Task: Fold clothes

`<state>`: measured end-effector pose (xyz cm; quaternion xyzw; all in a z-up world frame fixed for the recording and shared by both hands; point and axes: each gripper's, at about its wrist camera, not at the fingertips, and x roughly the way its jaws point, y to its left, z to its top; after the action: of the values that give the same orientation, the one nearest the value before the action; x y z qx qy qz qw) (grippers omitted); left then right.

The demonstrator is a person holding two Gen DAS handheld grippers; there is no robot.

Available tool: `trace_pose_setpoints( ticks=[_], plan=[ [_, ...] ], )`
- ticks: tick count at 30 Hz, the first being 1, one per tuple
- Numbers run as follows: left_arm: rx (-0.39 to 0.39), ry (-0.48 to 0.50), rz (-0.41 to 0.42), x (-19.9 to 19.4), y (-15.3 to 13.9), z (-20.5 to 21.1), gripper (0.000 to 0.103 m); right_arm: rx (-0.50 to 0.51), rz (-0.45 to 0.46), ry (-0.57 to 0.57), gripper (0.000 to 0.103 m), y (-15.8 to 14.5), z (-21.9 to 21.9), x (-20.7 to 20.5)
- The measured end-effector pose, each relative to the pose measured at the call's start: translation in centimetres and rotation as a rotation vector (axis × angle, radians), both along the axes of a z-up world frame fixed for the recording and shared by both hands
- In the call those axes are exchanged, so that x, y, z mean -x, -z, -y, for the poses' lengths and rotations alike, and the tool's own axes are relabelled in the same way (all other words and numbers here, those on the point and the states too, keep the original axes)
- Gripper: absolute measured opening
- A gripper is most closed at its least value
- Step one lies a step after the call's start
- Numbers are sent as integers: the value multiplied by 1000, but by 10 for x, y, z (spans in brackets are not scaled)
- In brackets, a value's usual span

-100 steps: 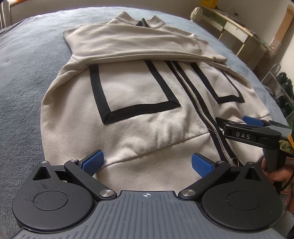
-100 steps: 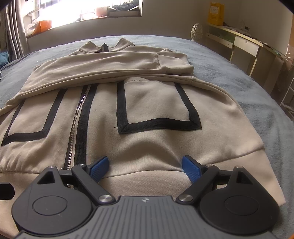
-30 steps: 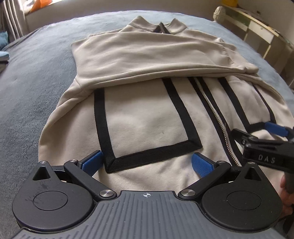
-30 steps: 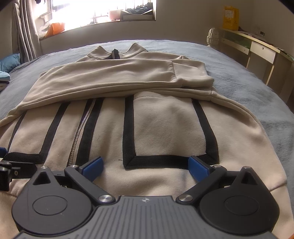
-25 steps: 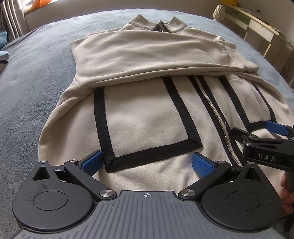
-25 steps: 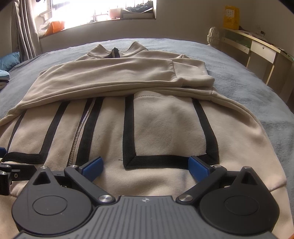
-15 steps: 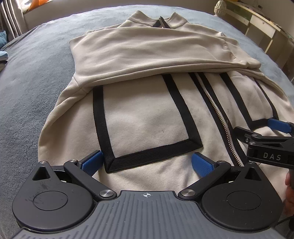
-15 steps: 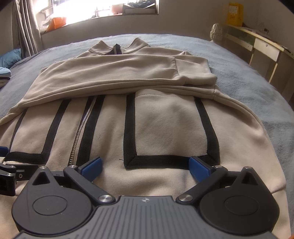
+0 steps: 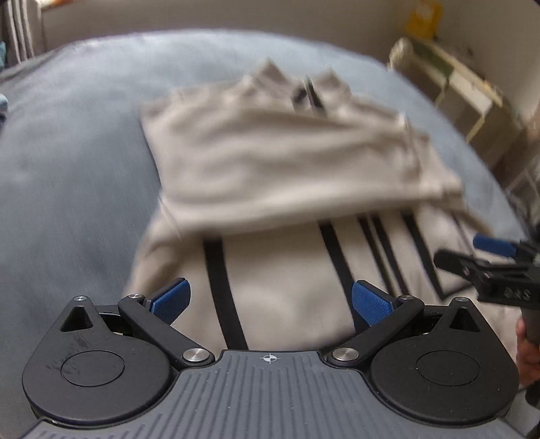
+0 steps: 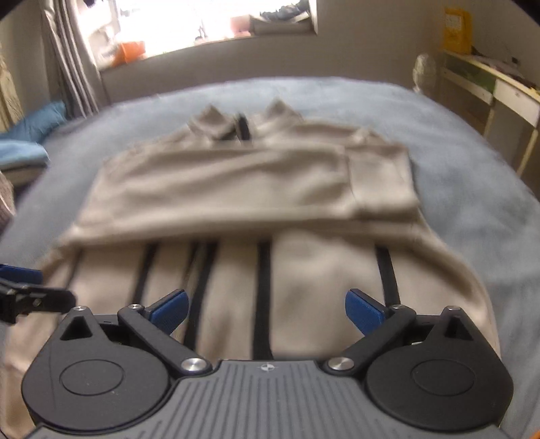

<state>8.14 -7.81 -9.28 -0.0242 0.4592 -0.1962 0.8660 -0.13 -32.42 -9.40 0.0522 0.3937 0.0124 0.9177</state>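
Both grippers, left (image 9: 269, 300) and right (image 10: 265, 309), hovered side by side with fingers spread wide and empty above the lower part of a beige jacket (image 10: 243, 189) lying on a grey-blue bed (image 10: 455, 162).

- One beige jacket (image 10: 243, 189) with black stripes, on one grey-blue bed (image 10: 455, 162).
- Two handheld grippers: left gripper (image 9: 270, 300), right gripper (image 10: 266, 305).
- Four blue-padded fingers (image 9: 170, 300), two per gripper.
- One blue pillow (image 10: 32, 128).

Grey-blue bed (image 10: 455, 141), bright window (image 10: 189, 23), grey curtain (image 10: 72, 57), pale desk (image 10: 496, 84) by right wall
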Motion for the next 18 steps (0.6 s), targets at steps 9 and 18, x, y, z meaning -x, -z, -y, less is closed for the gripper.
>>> trace_pose_setpoints(
  ticks=[9,18],
  plan=[
    [122,-91,123,-110,-10,-5,97,9,84,-79,75,-17,-17,-112],
    [167,-84,130,-225,-2,37,79,-68,-20,-97,43,36,-20,-194]
  ],
)
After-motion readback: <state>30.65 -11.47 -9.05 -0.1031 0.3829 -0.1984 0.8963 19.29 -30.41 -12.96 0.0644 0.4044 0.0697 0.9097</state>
